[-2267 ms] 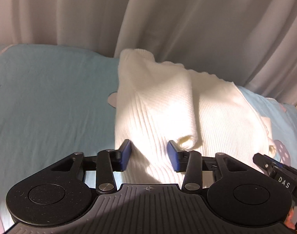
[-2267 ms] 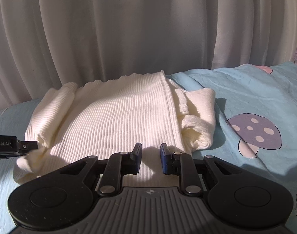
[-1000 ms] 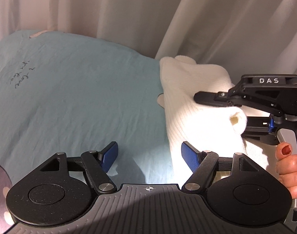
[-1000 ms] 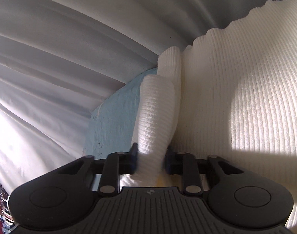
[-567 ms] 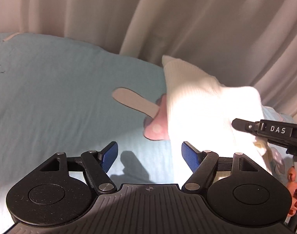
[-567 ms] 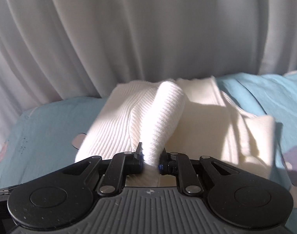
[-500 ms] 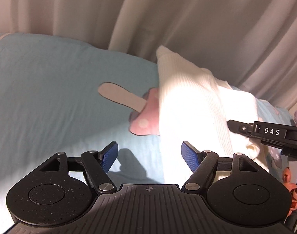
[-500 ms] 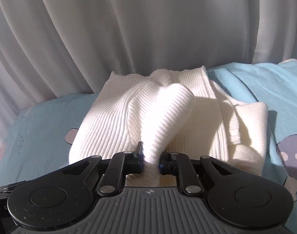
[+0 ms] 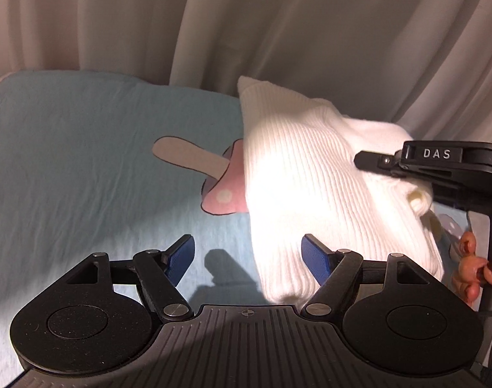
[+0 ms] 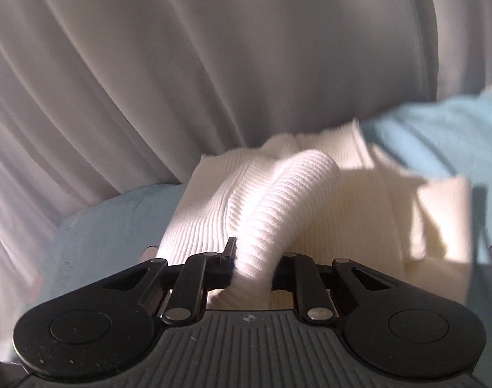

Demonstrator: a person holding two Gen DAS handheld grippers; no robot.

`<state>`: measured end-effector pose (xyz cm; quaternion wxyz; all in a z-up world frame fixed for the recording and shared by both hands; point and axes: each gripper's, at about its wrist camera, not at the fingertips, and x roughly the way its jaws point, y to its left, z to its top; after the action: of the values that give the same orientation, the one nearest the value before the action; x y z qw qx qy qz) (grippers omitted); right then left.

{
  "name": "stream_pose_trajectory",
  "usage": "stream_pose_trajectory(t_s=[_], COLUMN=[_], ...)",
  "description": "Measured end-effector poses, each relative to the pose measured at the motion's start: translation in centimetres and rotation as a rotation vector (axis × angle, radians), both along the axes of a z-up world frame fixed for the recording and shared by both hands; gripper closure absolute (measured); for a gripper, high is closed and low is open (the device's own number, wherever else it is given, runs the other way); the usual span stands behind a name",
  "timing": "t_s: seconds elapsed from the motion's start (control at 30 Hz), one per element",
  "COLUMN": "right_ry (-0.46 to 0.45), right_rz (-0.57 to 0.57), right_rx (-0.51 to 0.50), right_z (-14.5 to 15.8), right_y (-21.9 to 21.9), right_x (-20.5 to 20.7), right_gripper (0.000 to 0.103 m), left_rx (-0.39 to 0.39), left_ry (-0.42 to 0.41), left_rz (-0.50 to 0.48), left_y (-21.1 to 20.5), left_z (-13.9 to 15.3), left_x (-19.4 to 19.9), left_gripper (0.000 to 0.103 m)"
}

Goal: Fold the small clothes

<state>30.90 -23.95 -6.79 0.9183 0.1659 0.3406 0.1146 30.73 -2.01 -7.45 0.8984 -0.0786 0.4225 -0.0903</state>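
Pale pleated curtain [image 9: 310,32] behind blue mushroom-print bedsheet [image 9: 84,161].

"DAS" in white on right gripper [image 9: 369,161] body

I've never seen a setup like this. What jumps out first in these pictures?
A brightly lit white ribbed sweater lies on a pale blue bedsheet before grey curtains. The right gripper is clamped on a rolled-up sleeve of it, lifting that part off the rest. The left gripper hangs open at the sweater's near edge, beside a pink mushroom print on the sheet.
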Motion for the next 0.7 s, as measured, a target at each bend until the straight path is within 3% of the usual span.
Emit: stream_pose_trajectory(t_s=[0.13, 0.27, 0.37, 0.47, 0.53, 0.7], right_ry=[-0.098, -0.020, -0.011, -0.049, -0.084, -0.035], right_rz=[-0.109, -0.212, -0.171, -0.183, -0.202, -0.182], right_rx=[-0.188, -0.269, -0.182, -0.130, -0.067, 0.209], right_z=[1.8, 0.4, -0.3, 0.7, 1.3, -0.2], right_y=[-0.5, -3.1, -4.7, -6.3, -8.0, -11.9], right_x=[-1.9, -1.5, -1.5, -3.0, -4.8, -9.5], right_gripper=[0.090, 0.090, 0.086, 0.074, 0.059, 0.048], left_rx=[0.002, 0.042, 0.050, 0.069, 0.070, 0.069], left_ry=[-0.037, -0.027, -0.005, -0.001, 0.001, 0.004], left_rz=[-0.057, -0.125, -0.155, -0.168, -0.158, -0.147], left_y=[-0.9, -2.7, -4.0, -4.8, -4.9, -5.1], left_z=[1.1, 0.4, -0.4, -0.8, -0.9, -1.2], left_x=[-1.8, -2.7, -2.8, -2.7, -2.5, -2.0], left_gripper=[0.023, 0.022, 0.023, 0.023, 0.023, 0.023])
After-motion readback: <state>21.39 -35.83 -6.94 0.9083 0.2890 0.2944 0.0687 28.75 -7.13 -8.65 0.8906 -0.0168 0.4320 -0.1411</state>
